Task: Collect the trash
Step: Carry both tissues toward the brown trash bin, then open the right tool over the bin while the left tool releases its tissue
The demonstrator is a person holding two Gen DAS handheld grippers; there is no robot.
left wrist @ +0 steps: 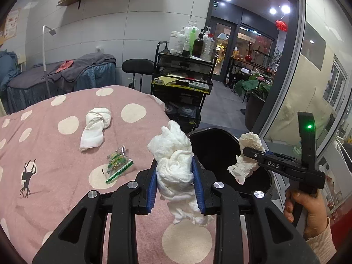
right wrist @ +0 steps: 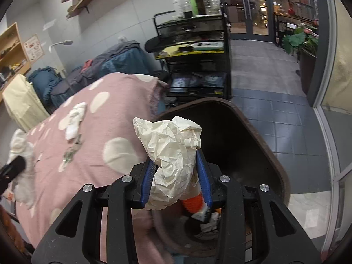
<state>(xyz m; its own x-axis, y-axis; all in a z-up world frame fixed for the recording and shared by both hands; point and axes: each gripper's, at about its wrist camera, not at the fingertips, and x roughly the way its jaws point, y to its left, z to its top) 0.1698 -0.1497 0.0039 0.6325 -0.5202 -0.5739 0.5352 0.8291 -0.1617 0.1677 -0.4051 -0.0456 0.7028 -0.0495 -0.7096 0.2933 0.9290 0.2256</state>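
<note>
My left gripper [left wrist: 175, 171] is shut on a fluffy white wad of tissue [left wrist: 173, 154], held over the edge of the pink dotted bed cover [left wrist: 55, 176]. My right gripper [right wrist: 176, 169] is shut on a crumpled cream paper ball [right wrist: 173, 149] above the open black trash bin [right wrist: 259, 136]; the left wrist view shows that paper ball [left wrist: 246, 156] over the bin [left wrist: 213, 145]. Trash lies at the bin's bottom. On the cover remain a white crumpled cloth [left wrist: 95, 125] and a green printed plastic wrapper [left wrist: 117, 165].
A black wire cart [left wrist: 182, 83] with bottles stands beyond the bed, next to a black stool [left wrist: 137, 66]. A second covered bed [left wrist: 61, 77] is at the back left. A glass wall [left wrist: 308, 77] and a potted plant [left wrist: 255, 88] are to the right. A hand [left wrist: 308, 211] holds the right gripper.
</note>
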